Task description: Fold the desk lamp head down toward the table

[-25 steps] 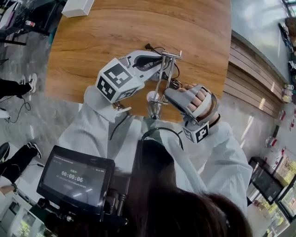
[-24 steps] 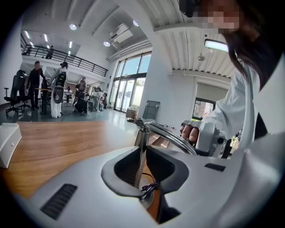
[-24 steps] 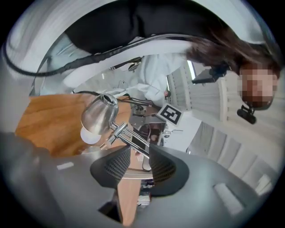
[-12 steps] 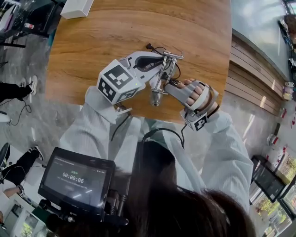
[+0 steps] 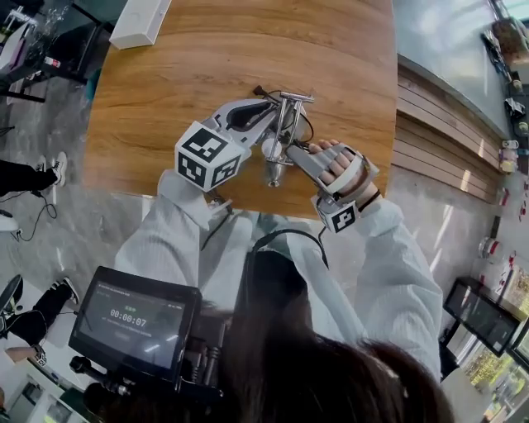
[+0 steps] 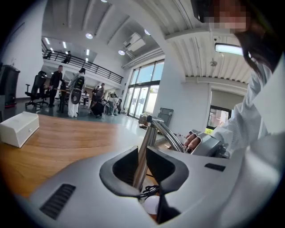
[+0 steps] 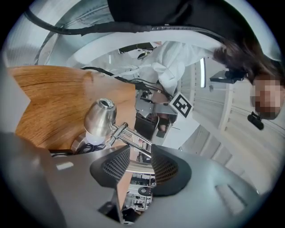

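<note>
A chrome desk lamp [image 5: 285, 124] stands near the front edge of the wooden table [image 5: 207, 58]. Its bell-shaped head [image 5: 271, 171] [image 7: 99, 118] hangs low, mouth down, close over the base and a coil of black cable. My left gripper [image 5: 277, 124] [image 6: 141, 162] is shut on the lamp's lower post [image 6: 144, 147], which runs up between its jaws. My right gripper [image 5: 296, 154] [image 7: 136, 162] comes in from the right. Its ribbed pads [image 7: 116, 164] press on the twin-rod upper arm [image 7: 129, 138] behind the head.
A white box [image 5: 140, 21] [image 6: 18, 128] lies at the table's far left corner. The table's near edge [image 5: 248, 206] runs just below the lamp. A small monitor [image 5: 136, 318] hangs at my chest. Several people [image 6: 73, 91] stand far off in the hall.
My right gripper has sunk and shifted left with the upper arm. The lamp head has dropped and come in from the table's edge toward the base. The left gripper moved slightly.
</note>
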Tool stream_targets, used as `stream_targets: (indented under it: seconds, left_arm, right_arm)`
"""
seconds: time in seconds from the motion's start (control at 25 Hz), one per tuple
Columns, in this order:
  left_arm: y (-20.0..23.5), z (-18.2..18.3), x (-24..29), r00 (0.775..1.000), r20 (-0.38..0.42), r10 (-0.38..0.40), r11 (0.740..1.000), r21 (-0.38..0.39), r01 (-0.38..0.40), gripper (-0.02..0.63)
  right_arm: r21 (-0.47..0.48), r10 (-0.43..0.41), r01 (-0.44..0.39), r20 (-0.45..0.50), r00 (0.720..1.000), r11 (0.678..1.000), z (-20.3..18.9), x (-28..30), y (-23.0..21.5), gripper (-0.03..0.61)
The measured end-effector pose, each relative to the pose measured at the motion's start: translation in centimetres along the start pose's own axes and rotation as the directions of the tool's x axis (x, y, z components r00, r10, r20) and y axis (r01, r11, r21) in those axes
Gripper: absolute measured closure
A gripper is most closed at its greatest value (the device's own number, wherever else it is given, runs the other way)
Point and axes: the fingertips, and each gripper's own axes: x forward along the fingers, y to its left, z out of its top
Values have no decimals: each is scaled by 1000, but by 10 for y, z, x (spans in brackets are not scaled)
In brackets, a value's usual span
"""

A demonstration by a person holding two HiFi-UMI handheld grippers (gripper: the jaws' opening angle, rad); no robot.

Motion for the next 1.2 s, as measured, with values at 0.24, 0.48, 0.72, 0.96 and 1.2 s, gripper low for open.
stream_targets:
  seconds: [0.24, 0.48, 0.72, 0.96, 1.2]
  left_arm:
    - [-14, -2, -42, 996, 34, 80, 996, -42, -79, 571]
    - [-36, 38, -67, 973, 156, 168, 985, 10, -172, 571]
    - [-40, 86, -77, 934, 251, 255, 966, -38, -254, 589]
    - [-56, 110, -75, 909, 292, 298, 953, -29, -303, 612]
    - [-65, 110, -69, 906, 293, 304, 950, -28, -310, 612]
  right_arm:
    - [267, 50, 0, -179, 983, 964, -9, -30, -12, 464]
    - [728, 139, 144, -313, 939, 670, -31, -54, -54, 577]
    - [922, 176, 314, -356, 918, 226, -68, -33, -111, 578]
    - [920, 108, 389, -392, 914, 52, -85, -28, -149, 578]
    - [925, 68, 378, -375, 924, -30, -83, -20, -163, 580]
